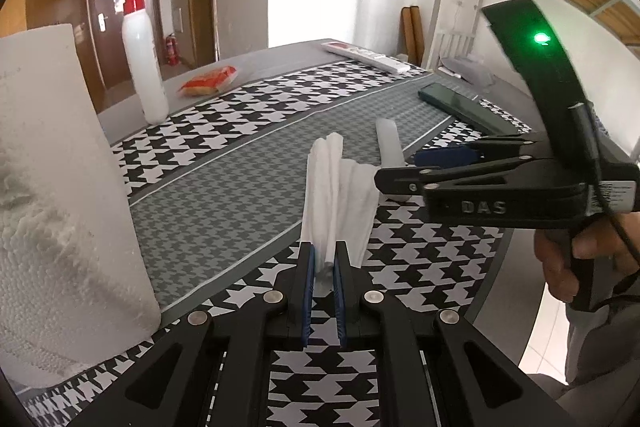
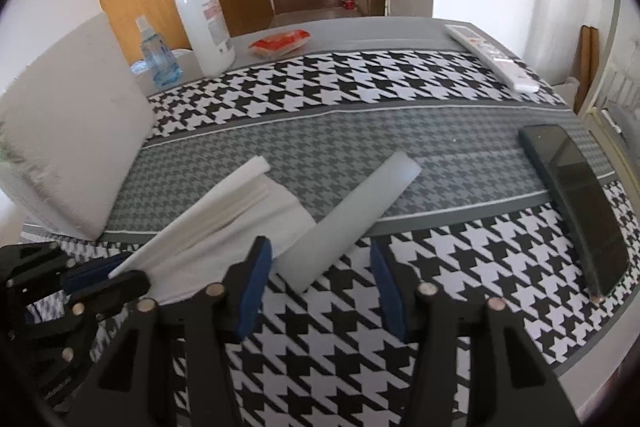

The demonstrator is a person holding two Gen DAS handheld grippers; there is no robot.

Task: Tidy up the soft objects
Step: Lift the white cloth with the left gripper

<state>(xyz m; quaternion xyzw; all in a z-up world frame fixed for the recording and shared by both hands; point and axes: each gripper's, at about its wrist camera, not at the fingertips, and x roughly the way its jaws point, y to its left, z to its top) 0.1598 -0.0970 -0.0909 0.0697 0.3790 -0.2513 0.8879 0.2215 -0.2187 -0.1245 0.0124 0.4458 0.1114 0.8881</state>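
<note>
Pinching the near end of a folded white paper tissue (image 1: pixel 340 187) between blue pads, left tool (image 1: pixel 323 267) pressed together on it, sheet fanned upward above the houndstooth-patterned black, white and grey worktop (image 1: pixel 224 163). Just right of that tissue, right tool (image 2: pixel 316 291) spread, nothing between its blue pads (image 2: pixel 256 279), poised over the near end of a pale translucent flat strip (image 2: pixel 352 215) lying slantwise on the cloth. Beside the tissue in the left wrist view, right tool's black frame held by a person's hand (image 1: pixel 576 259) at the picture's edge, green light glowing on its upper arm. Left of the tissue, a large white embossed paper roll (image 1: pixel 60 187). Beyond the tissue toward the worktop's far edge, a tall white pump bottle with red nozzle (image 2: pixel 204 23), a small clear blue spray bottle (image 2: pixel 158 53) and an orange-red packet (image 2: pixel 280 43). Right of the tissue, past the strip, a dark rectangular phone (image 2: pixel 576 203), and farther back a white remote control (image 2: pixel 492 55).
</note>
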